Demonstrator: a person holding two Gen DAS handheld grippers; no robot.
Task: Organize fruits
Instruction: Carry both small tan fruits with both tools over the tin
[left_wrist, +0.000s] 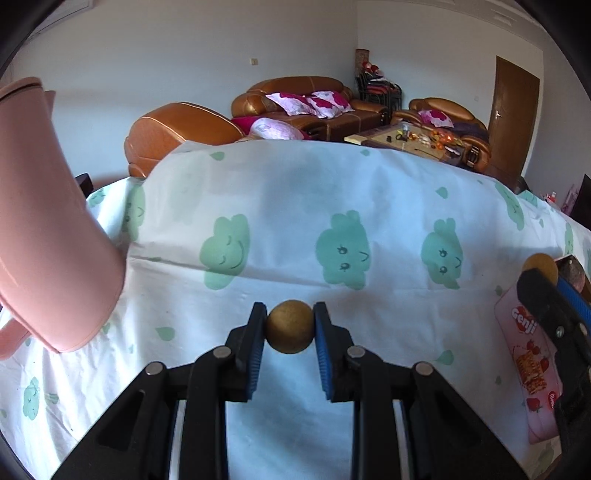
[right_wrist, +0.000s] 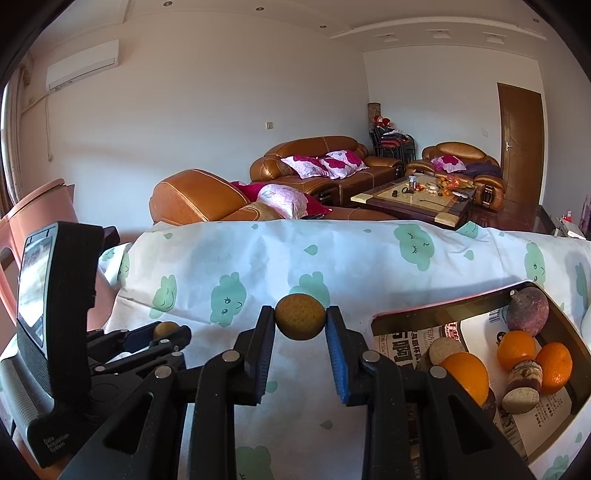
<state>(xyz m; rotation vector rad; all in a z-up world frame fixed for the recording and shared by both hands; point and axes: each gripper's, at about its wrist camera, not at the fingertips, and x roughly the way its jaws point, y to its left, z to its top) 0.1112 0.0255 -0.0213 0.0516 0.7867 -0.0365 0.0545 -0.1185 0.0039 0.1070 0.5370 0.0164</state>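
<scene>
My left gripper (left_wrist: 290, 326) is shut on a small round brown-yellow fruit (left_wrist: 290, 328), held above the cloud-print tablecloth (left_wrist: 295, 206). My right gripper (right_wrist: 300, 322) is shut on a similar round yellow-brown fruit (right_wrist: 300, 321). The right gripper shows in the left wrist view at the right edge (left_wrist: 543, 280); the left gripper shows in the right wrist view at lower left (right_wrist: 166, 332). A cardboard box (right_wrist: 443, 306) lined with newspaper sits at the right and holds three oranges (right_wrist: 465, 373), a purple fruit (right_wrist: 526, 310) and small snack rolls (right_wrist: 524, 380).
A pink jug (left_wrist: 48, 229) stands at the table's left side. A pink Cenji snack packet (left_wrist: 528, 365) lies by the box. Behind the table are brown leather sofas (right_wrist: 314, 162), a coffee table (right_wrist: 424, 195) and a door (right_wrist: 521, 140).
</scene>
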